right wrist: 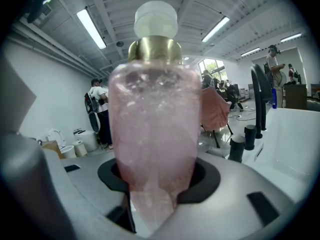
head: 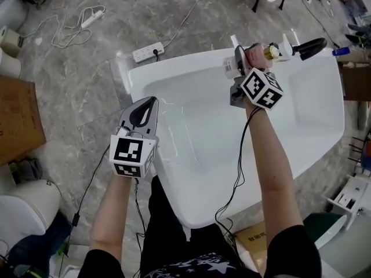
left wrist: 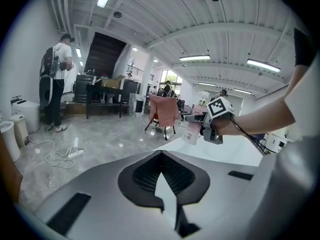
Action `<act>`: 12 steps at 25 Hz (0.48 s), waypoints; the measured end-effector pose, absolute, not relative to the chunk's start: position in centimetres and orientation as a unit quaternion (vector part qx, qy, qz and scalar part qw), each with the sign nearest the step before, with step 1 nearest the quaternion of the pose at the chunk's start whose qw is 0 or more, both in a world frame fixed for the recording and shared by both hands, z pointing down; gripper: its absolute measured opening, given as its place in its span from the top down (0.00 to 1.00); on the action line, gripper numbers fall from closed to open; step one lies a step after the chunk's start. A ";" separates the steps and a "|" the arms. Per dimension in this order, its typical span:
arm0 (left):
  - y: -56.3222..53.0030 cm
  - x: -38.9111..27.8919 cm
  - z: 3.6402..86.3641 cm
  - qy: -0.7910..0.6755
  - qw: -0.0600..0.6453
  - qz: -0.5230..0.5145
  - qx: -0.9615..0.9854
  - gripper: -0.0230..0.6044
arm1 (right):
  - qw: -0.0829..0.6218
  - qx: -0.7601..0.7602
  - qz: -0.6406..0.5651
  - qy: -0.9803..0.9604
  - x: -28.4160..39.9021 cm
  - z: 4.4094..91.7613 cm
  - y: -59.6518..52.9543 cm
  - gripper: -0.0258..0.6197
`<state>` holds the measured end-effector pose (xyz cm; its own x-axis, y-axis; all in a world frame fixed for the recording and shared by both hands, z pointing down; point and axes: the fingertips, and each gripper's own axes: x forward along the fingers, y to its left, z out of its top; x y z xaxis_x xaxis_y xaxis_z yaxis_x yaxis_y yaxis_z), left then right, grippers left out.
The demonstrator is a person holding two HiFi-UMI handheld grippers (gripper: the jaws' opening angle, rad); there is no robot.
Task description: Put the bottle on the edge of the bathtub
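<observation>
A pink translucent bottle (head: 254,54) with a gold collar and white cap is held lying toward the right, above the far edge of the white bathtub (head: 174,62). My right gripper (head: 246,62) is shut on it. In the right gripper view the bottle (right wrist: 155,129) fills the middle, its base pinched between the jaws. The left gripper view shows the bottle (left wrist: 192,132) and the right gripper (left wrist: 216,120) across the tub (left wrist: 235,154). My left gripper (head: 148,103) hovers over the tub's left rim, jaws shut on nothing.
A black faucet (head: 310,46) stands on the tub's far right corner, just right of the bottle, with black fittings (right wrist: 248,136) beside it. On the floor lie a power strip (head: 148,52) and a cardboard box (head: 17,117). A person (left wrist: 55,84) stands far off.
</observation>
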<state>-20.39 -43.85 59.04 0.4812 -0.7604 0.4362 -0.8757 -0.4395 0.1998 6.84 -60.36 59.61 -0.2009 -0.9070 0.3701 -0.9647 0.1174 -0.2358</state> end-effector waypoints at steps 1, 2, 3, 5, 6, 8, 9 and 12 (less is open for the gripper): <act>-44.2 -20.6 59.4 -0.490 0.202 0.141 0.836 0.94 | 0.073 0.628 0.212 -0.745 6.6 60.1 -61.0 0.62; -44.5 -20.7 59.7 -0.491 0.203 0.140 0.835 0.94 | 0.080 0.627 0.209 -0.747 6.3 60.5 -61.6 0.62; -44.8 -20.9 60.1 -0.493 0.203 0.140 0.834 0.94 | 0.086 0.626 0.205 -0.748 6.1 61.0 -62.2 0.62; -45.2 -21.3 60.7 -0.494 0.205 0.140 0.833 0.94 | 0.094 0.626 0.199 -0.748 5.7 61.5 -63.3 0.62; -45.3 -21.4 61.1 -0.493 0.205 0.142 0.833 0.94 | 0.095 0.628 0.195 -0.747 5.6 61.8 -63.7 0.62; -45.4 -21.5 61.7 -0.492 0.205 0.145 0.834 0.94 | 0.095 0.634 0.190 -0.744 5.3 62.2 -64.2 0.62; -45.4 -21.6 61.9 -0.491 0.207 0.145 0.834 0.94 | 0.093 0.637 0.188 -0.742 5.1 62.3 -64.5 0.62; -45.4 -21.7 62.6 -0.490 0.213 0.142 0.833 0.94 | 0.091 0.642 0.189 -0.737 4.7 63.0 -65.2 0.62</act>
